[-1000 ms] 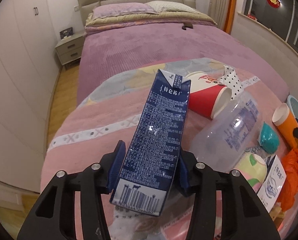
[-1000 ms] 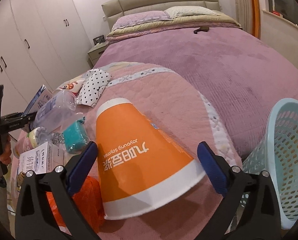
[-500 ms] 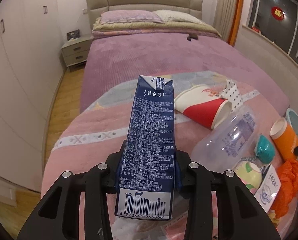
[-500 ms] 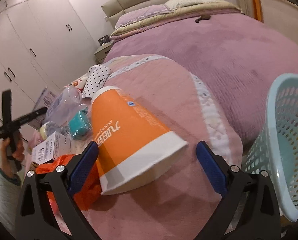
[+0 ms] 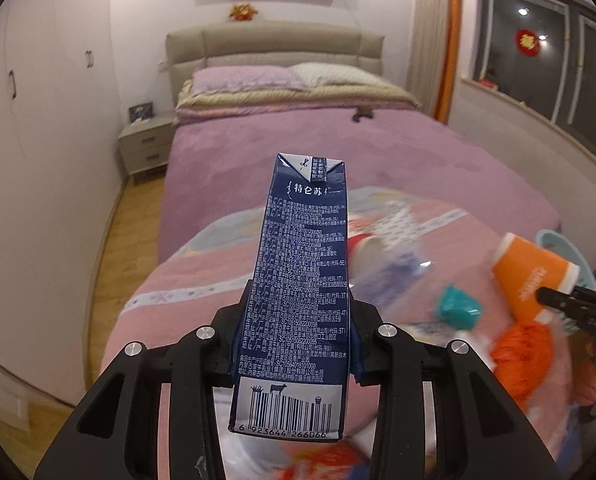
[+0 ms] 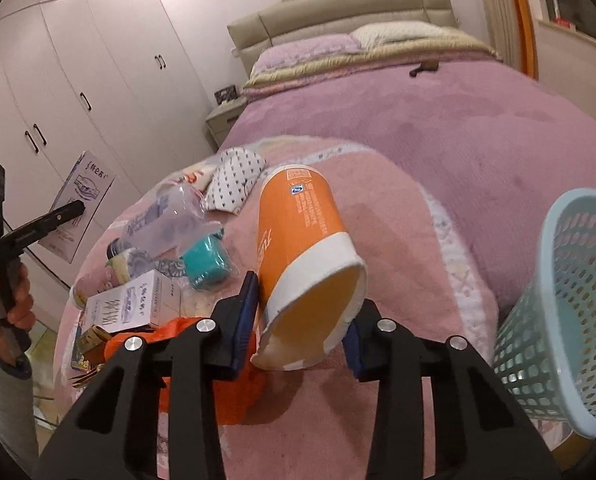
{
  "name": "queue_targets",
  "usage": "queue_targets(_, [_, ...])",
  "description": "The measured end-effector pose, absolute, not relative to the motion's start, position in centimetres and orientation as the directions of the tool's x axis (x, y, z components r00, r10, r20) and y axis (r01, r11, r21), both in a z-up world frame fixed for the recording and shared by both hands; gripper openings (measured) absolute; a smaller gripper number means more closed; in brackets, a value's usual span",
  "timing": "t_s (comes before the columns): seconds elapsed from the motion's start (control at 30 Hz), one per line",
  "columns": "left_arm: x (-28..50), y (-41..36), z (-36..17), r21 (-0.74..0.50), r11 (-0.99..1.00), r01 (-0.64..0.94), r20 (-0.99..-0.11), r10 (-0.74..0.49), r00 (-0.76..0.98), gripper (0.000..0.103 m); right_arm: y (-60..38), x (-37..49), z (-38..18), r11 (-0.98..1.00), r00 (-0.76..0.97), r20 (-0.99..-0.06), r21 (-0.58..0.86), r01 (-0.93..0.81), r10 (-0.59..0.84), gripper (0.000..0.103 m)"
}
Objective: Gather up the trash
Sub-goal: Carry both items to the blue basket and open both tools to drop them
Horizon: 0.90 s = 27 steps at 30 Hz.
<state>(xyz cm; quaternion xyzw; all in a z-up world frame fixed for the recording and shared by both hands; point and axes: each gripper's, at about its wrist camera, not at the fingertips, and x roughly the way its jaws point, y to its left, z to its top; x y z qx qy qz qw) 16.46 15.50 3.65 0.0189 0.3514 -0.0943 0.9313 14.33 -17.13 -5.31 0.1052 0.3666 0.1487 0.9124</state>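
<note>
My left gripper (image 5: 295, 354) is shut on a dark blue milk carton (image 5: 300, 292) and holds it upright, lifted above the pink blanket (image 5: 185, 280). My right gripper (image 6: 302, 332) is shut on an orange paper cup (image 6: 302, 240), its open mouth toward the camera, raised off the blanket. The cup also shows in the left wrist view (image 5: 532, 276). The carton and left gripper (image 6: 41, 224) show at the left of the right wrist view. A light blue mesh basket (image 6: 574, 300) stands right of the cup.
Trash lies on the pink blanket (image 6: 398, 208): a clear plastic bottle (image 6: 161, 220), a teal cup (image 6: 207, 258), a white box (image 6: 133, 304), an orange bag (image 6: 217, 376), a dotted pouch (image 6: 231, 176), a red cup (image 5: 364, 250). A purple bed (image 6: 438, 108) is behind, wardrobes (image 6: 77, 80) left.
My left gripper lifted the carton and turned it upright. My right gripper closed on the orange cup and raised it off the blanket, next to the basket.
</note>
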Motion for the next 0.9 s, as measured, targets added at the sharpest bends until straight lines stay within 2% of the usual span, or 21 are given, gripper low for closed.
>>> queue_targets(0.2, [13.6,10.2,6.1,-0.075,0.953,0.294,-0.599,-0.278,0.751,0.036,-19.2,11.1,-1.9,0.949,0.765,-0.573,0.268,-0.165,0.295,0.035])
queue_targets(0.37, [12.3,3.8,7.7,-0.121,0.908,0.401,-0.560,-0.396,0.728,0.036,-22.2,7.8,1.0,0.983,0.839,-0.522,0.167,-0.076,0.154,0.035])
queue_targets(0.5, [11.9,-2.1,8.0,-0.135,0.867,0.479,-0.547,-0.469,0.694,0.036,-25.8,5.8,2.5,0.993,0.862,-0.508,0.096,0.064,-0.006,0.035])
queue_targets(0.67, [12.5,-10.3,6.6,-0.178,0.804,0.568,-0.564,-0.556,0.610,0.036,-32.0,5.2,1.5,0.965,0.817,-0.561,0.117,0.235,-0.131,0.035])
queue_targets(0.9, [14.2,-20.1,1.6,-0.228,0.744,0.628,-0.644,-0.599,0.475,0.036,-39.2,5.6,-2.9,0.890,0.724,-0.675,0.234,0.392,-0.142,0.036])
